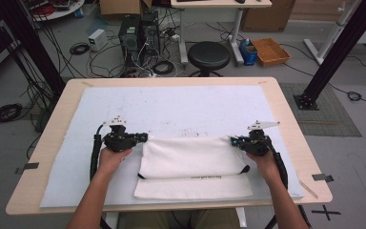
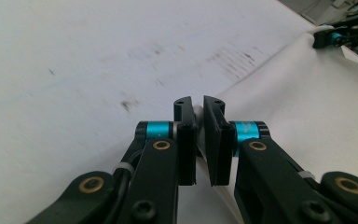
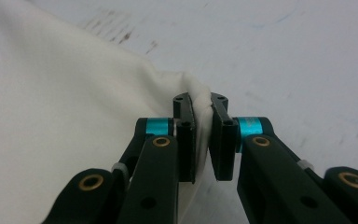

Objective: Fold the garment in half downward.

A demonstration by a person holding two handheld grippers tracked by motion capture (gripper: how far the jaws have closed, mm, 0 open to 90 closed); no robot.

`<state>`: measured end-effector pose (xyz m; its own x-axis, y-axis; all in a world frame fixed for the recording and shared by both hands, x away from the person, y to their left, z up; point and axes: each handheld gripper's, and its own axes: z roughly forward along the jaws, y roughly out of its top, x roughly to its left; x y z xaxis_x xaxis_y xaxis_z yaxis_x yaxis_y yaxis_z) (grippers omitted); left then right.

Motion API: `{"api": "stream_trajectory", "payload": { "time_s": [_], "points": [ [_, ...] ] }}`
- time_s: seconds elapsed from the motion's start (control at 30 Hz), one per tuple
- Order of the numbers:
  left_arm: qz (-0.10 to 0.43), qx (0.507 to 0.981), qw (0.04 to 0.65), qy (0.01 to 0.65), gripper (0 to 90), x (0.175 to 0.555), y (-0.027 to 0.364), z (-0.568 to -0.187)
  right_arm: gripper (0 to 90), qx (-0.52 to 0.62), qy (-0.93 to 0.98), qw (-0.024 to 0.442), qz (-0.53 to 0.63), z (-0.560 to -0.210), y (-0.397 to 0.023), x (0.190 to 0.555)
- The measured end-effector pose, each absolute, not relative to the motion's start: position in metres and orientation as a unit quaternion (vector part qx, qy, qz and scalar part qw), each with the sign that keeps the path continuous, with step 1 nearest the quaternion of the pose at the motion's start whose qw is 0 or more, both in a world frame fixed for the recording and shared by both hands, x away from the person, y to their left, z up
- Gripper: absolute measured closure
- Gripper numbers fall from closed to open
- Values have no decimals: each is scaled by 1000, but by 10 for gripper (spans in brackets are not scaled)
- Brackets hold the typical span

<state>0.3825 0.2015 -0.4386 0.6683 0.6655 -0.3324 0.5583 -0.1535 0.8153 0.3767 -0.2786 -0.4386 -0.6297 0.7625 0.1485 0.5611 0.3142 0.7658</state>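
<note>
White matting (image 1: 181, 107) covers the table, and a white cloth bag (image 1: 193, 167) lies at its 6 o'clock edge, folded once, black strap showing. At 9 o'clock of the bag the left gripper (image 1: 144, 137) is pinched tight on its far corner; at 3 o'clock the right gripper (image 1: 232, 140) likewise. Fold looks partly done; another fold probably remains
</note>
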Motion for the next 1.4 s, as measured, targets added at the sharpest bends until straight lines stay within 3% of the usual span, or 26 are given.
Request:
{"api": "stream_trajectory", "payload": {
  "time_s": [0.2,0.23,0.3,0.33,0.43,0.53,0.77,0.97,1.07,1.1,1.17,1.4],
  "points": [
    [94,736,520,423,819,403,197,-436,821,428,790,163,409,-433,-268,399],
    [93,731,519,433,761,403,196,-438,774,430,791,166,402,-434,-266,401],
    [85,728,516,444,552,400,197,-440,573,444,783,174,398,-435,-263,402],
    [84,731,515,440,537,397,198,-441,505,449,778,173,403,-435,-264,400],
    [81,732,513,442,483,382,205,-443,431,453,764,185,420,-431,-272,389],
    [74,727,519,444,470,364,215,-445,411,452,760,183,430,-428,-284,372],
    [59,744,517,418,463,332,221,-450,445,428,778,168,429,-426,-297,332],
    [48,772,496,395,489,325,209,-453,524,413,794,148,420,-437,-295,320],
    [45,780,485,394,624,326,207,-453,679,404,805,141,410,-441,-292,322],
    [47,785,483,386,735,326,205,-453,769,398,811,141,404,-442,-291,322],
    [56,791,479,376,883,323,203,-452,820,394,813,143,404,-442,-291,322],
    [50,754,554,349,888,310,217,-441,834,391,797,135,440,-433,-299,310]
  ]
}}
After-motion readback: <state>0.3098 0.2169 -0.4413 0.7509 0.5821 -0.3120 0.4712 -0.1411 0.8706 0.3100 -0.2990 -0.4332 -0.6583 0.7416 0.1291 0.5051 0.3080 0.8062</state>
